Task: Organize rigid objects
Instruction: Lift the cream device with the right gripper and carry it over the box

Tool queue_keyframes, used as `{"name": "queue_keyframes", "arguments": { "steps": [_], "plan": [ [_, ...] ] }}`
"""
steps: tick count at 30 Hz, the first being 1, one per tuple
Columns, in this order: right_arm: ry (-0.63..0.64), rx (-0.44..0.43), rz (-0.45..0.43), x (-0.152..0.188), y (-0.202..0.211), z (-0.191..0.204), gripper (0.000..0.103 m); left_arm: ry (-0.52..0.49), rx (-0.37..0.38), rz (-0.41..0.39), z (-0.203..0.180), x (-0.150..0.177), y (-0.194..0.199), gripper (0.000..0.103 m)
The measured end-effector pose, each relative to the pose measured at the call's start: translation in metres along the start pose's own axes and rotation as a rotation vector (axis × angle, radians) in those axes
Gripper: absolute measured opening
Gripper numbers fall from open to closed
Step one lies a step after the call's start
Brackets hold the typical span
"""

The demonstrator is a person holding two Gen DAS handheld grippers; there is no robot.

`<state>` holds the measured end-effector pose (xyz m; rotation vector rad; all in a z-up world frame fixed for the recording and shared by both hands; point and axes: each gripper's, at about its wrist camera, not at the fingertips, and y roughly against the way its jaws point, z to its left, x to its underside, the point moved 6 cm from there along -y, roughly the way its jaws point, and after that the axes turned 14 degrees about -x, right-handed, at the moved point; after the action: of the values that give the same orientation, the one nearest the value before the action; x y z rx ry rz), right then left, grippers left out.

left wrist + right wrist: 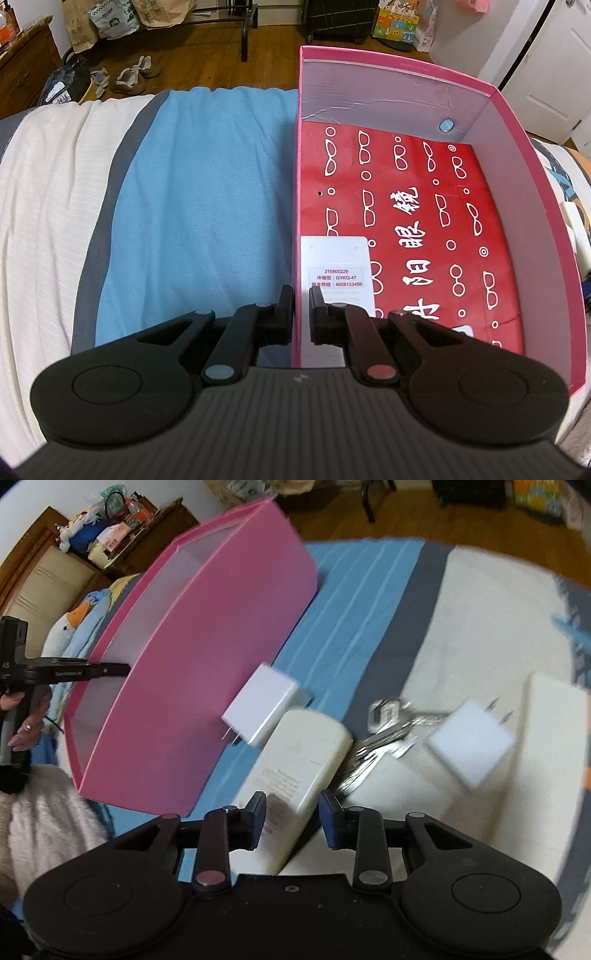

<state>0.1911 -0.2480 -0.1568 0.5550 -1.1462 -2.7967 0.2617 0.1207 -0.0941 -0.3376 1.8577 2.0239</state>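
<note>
Left tongs (302, 308) clamped on pink box (535, 122) wall; right tongs (291, 814) open astride cream remote (295, 771) on bed (480, 602), beside chargers and keys (391, 720).

The left gripper (301, 299) has its jaws pinched on the near side wall of the pink box (406, 92), one jaw outside and one inside. A hand (26, 716) holds its handle beside the box. The right gripper (291, 812) has its jaws wide apart, one on each side of the cream bottle (295, 771), to the right of the box.
</note>
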Motion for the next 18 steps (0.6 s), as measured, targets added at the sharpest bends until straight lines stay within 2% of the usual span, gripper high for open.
{"name": "queue_keyframes", "arguments": {
  "steps": [2,8,12,15,17,18],
  "plan": [
    [-0.028,-0.013,-0.013,-0.001,-0.008,-0.002,0.047,0.002,-0.002,0.001,0.000,0.000,0.000,0.008],
    [-0.229,-0.065,-0.166,0.000,0.000,-0.020,0.047,0.001,-0.007,-0.001,0.000,0.000,0.001,0.008],
    [-0.232,-0.018,-0.193,0.004,-0.003,-0.014,0.048,0.003,-0.007,-0.004,0.000,0.002,0.001,0.008],
    [-0.215,0.030,-0.203,0.007,0.000,-0.007,0.041,0.006,-0.008,-0.006,0.000,0.002,0.001,0.008],
    [-0.213,0.016,-0.227,0.010,0.010,-0.005,0.029,-0.004,-0.013,-0.017,-0.001,0.003,0.002,0.008],
    [-0.215,-0.005,-0.246,0.007,0.015,-0.005,0.027,-0.007,-0.016,-0.020,-0.002,0.003,0.003,0.008]
  ]
}}
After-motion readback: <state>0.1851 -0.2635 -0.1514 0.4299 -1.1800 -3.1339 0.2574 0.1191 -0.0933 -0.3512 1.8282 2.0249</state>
